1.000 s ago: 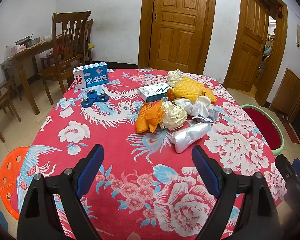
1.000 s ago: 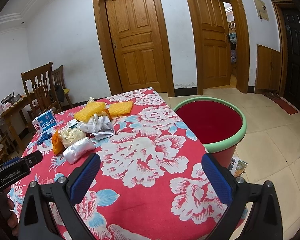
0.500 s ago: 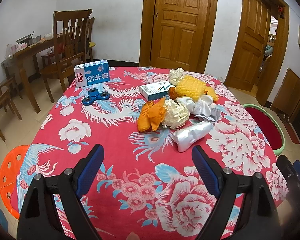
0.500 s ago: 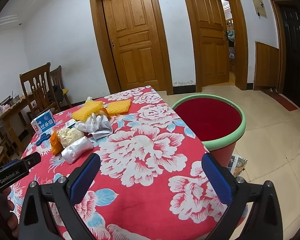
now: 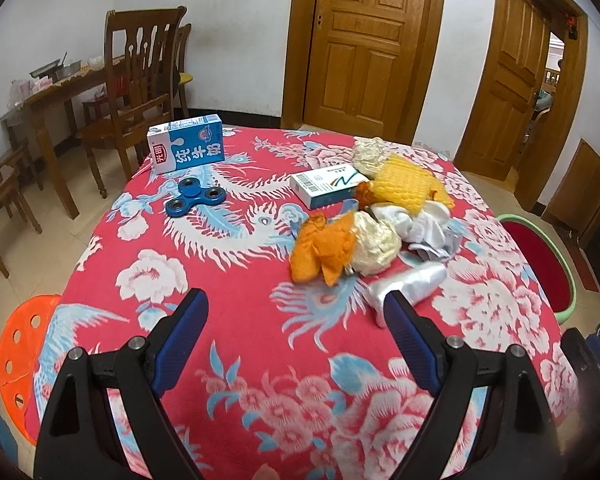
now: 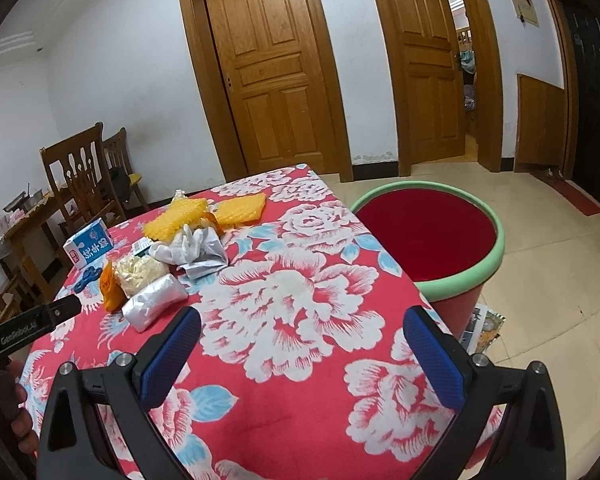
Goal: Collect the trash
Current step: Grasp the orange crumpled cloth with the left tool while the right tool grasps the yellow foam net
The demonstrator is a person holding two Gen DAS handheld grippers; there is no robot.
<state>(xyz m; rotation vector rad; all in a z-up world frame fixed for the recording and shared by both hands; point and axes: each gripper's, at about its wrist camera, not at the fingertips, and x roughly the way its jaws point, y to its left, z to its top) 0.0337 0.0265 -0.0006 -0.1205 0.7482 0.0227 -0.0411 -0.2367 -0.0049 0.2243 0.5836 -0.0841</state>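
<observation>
Left claw (image 5: 296,320) hovering spread over counter (image 5: 228,320); trash pile (image 5: 364,224) at 1 o'clock. Right claw (image 6: 300,332) hovering spread; bin (image 6: 460,276) at 1 o'clock.

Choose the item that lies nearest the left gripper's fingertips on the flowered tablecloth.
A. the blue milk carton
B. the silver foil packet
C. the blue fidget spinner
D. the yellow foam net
B: in the left wrist view the silver foil packet lies just past the right-hand finger of the open left gripper, while the carton, spinner and foam net lie farther up the table.
</observation>
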